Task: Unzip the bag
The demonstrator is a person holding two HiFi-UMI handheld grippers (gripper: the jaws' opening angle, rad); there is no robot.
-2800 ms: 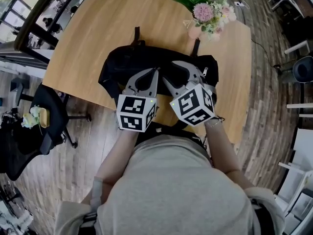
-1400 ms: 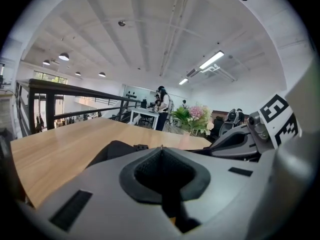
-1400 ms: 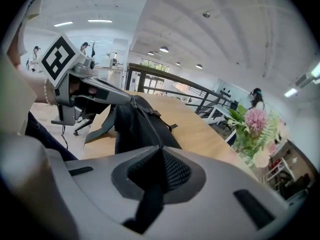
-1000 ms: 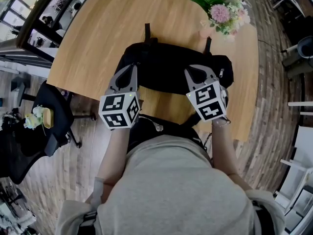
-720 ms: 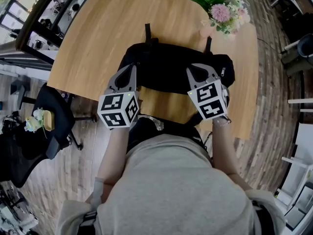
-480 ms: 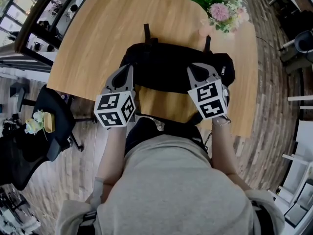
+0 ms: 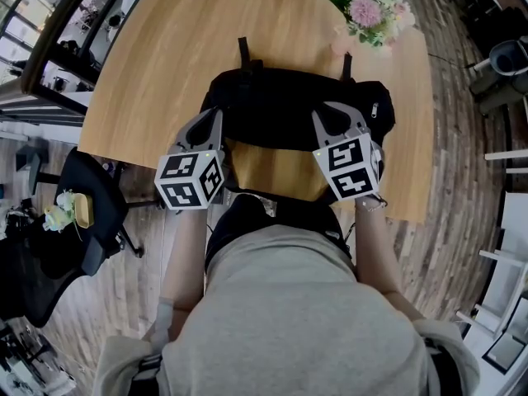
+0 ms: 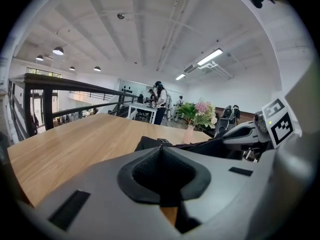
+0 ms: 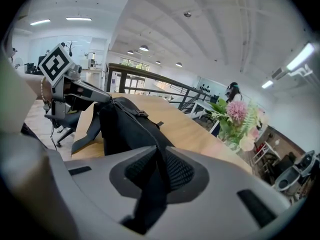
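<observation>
A black bag [image 7: 289,110] lies across the near half of the wooden table [image 7: 165,48], pulled long between my two grippers. My left gripper [image 7: 218,117] is shut on the bag's left end; in the left gripper view its jaws [image 8: 160,148] meet at the tip on the dark fabric [image 8: 146,144]. My right gripper [image 7: 325,112] holds the right end. In the right gripper view black fabric and the zip line [image 9: 137,124] run into the right gripper [image 9: 159,156]. Its jaws have just been opening a little, and the fabric still fills the gap between them.
A pink vase of flowers [image 7: 367,11] stands at the far right of the table, just beyond the bag. Two bag straps [image 7: 243,49] point away from me. A black office chair [image 7: 82,196] stands on the floor to the left. The person's body is against the near edge.
In the earliest frame both grippers were close together at the bag's middle; now they are apart at its two ends, the bag drawn long. Over the last second they barely moved.
</observation>
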